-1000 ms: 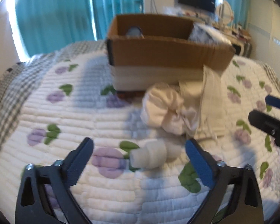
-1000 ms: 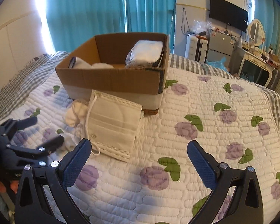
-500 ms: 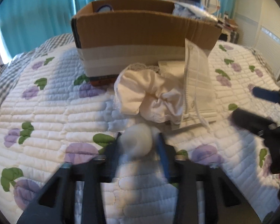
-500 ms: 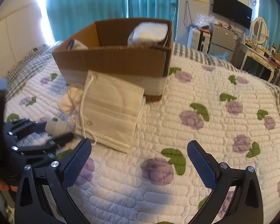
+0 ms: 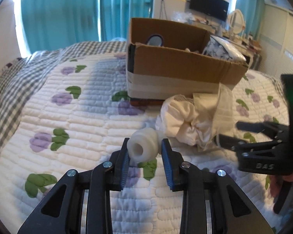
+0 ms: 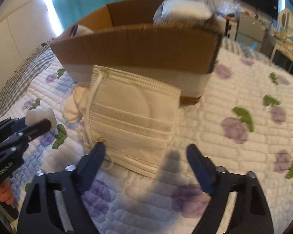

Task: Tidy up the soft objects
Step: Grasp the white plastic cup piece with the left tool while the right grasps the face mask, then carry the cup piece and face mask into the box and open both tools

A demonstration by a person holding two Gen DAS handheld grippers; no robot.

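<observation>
My left gripper (image 5: 144,146) is shut on a small white foam roll (image 5: 143,146) and holds it above the quilt; it also shows in the right wrist view (image 6: 40,115). My right gripper (image 6: 145,148) is open, its fingers just in front of a stack of cream face masks (image 6: 132,120) that leans on the cardboard box (image 6: 138,44). A crumpled white cloth (image 5: 183,120) lies beside the masks, in front of the box (image 5: 185,68). The box holds a plastic-wrapped white pack (image 6: 182,9) and other items.
The floral quilted bedspread (image 5: 68,128) covers the bed, with a grey checked blanket (image 5: 13,81) at the left edge. Teal curtains (image 5: 68,9) hang behind. A dresser with a mirror (image 6: 285,19) and a TV stand to the right.
My left gripper has lifted the foam roll off the quilt. My right gripper has moved forward and down to the near edge of the face masks.
</observation>
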